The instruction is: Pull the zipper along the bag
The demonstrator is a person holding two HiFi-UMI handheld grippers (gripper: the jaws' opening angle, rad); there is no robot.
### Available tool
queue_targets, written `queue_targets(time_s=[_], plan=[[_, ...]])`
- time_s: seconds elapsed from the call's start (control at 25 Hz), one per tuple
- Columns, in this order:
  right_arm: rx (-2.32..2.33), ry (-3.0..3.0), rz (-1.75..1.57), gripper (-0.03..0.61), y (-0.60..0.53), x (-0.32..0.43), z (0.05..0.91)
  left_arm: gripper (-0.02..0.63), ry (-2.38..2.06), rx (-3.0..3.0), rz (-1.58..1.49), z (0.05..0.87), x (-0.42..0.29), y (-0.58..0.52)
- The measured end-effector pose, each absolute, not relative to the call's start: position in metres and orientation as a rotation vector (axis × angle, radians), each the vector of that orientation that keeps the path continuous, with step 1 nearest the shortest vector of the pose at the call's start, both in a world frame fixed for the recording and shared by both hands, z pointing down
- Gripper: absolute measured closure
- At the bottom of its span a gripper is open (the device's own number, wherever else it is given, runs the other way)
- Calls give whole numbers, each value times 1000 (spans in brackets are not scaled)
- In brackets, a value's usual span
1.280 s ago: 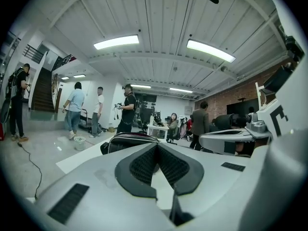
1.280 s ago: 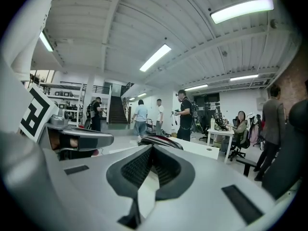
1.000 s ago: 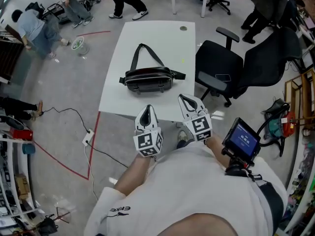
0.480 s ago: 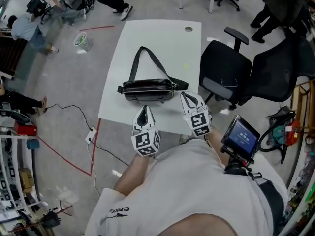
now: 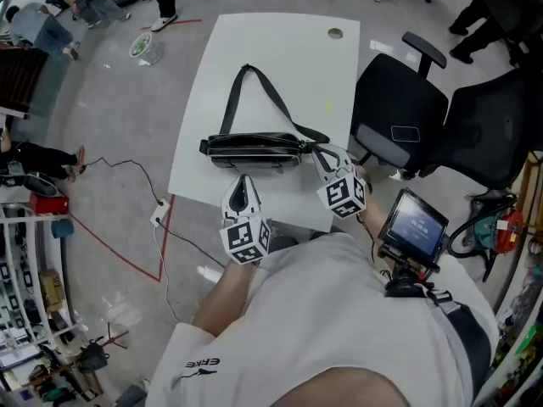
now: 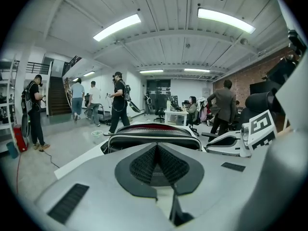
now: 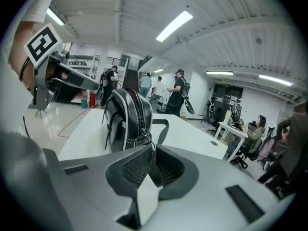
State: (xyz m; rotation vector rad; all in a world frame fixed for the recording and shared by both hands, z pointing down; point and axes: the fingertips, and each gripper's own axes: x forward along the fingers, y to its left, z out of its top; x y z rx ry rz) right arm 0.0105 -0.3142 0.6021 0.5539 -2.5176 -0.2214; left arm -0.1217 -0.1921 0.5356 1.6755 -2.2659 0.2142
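Observation:
A black bag with white stitching lies on the white table near its front edge, its strap looped toward the far side. My right gripper is at the bag's right end, jaws shut. In the right gripper view the bag stands close ahead and its metal zipper pull hangs just past the tips of my right gripper; I cannot tell if they touch. My left gripper is shut just short of the bag's front side. In the left gripper view my left gripper faces the bag.
Two black office chairs stand right of the table. A handheld screen is by the person's right arm. Cables and red floor tape run on the floor at the left. Several people move about in the background.
Both grippers have moved forward to the bag. The right one went from the table's front edge to the bag's right end; the left one closed in on its front side.

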Motion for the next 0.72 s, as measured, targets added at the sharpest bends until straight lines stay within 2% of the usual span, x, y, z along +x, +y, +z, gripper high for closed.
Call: queue_targets(time_s=[0.08,0.24,0.72], plan=[[514,-2497,-273,564,-317,7,606,611,-2270,1663,223,538,-125,-193],[427,-2446,-362,501,-316,0,617,611,-2270,1653,233,542,-132,-193],[294,-2403,-552,500,-322,-19,615,611,-2298,1609,244,547,-159,-193]])
